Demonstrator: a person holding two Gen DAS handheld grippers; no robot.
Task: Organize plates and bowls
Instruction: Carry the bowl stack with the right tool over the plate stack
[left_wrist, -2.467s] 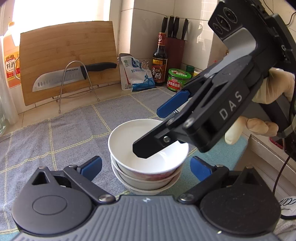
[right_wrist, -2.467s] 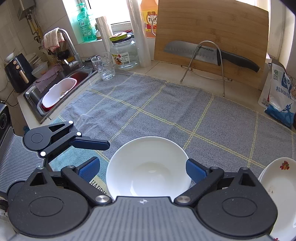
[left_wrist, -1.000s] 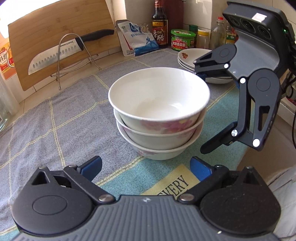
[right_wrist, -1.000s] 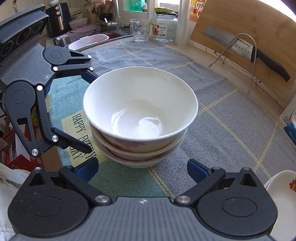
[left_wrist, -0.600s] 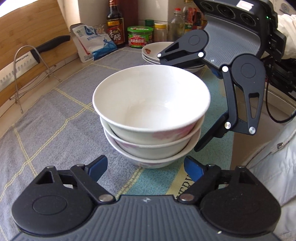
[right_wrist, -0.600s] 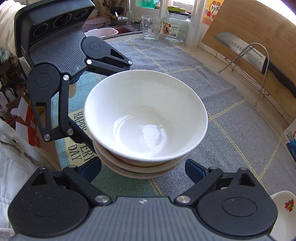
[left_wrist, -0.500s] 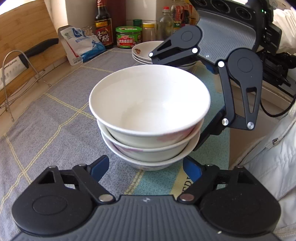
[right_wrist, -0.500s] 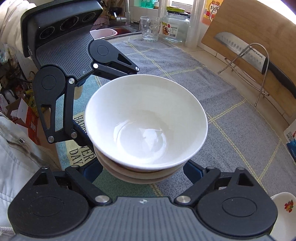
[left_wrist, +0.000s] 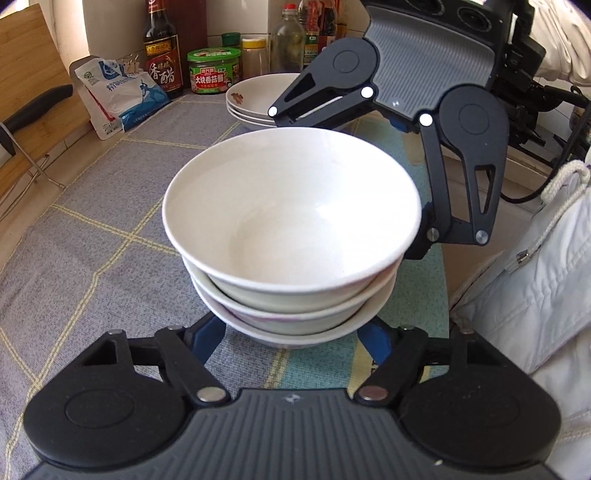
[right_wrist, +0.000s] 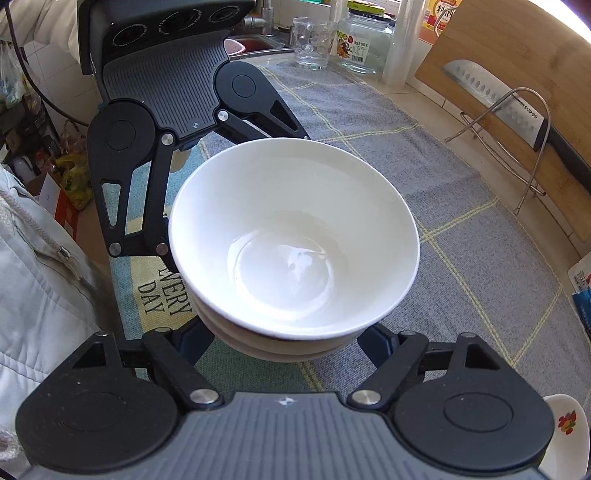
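Kitchen surface, mid-task: I have both sets of tongs around one stack of three white ceramic bowls (left_wrist: 291, 236), which stands on a grey checked cloth with yellow lines (left_wrist: 92, 229).

Nearest, my left tongs (left_wrist: 293, 338) straddle the foot of the stack. Their blue pads sit just beside the lowest bowl, one on either side, and the jaws are closing at a narrow setting. The bowl rims hide the contact, so I cannot tell whether the pads already press.

From the opposite side, my right tongs (right_wrist: 288, 341) bracket the same stack. They are closing too, somewhat wider, with the lowest bowl between their pads; here again contact is hidden.

The relation that matters is that the stack lies straight ahead of each set of tongs and a little below, centred in both gaps. The two tools face one another across it, neither clearly nearer. The bowls are round, so there is no long axis to line up with. My judgement is that the coming move is a two-handed squeeze low on the stack, and that uneven pressure could tip the top bowl.

Farther off, beyond the right tongs' linkage in the left view, stands a pile of white shallow plates with a small red motif (left_wrist: 258, 98). Behind them are a green-lidded jar (left_wrist: 213, 70) and a dark vinegar bottle (left_wrist: 162, 48).
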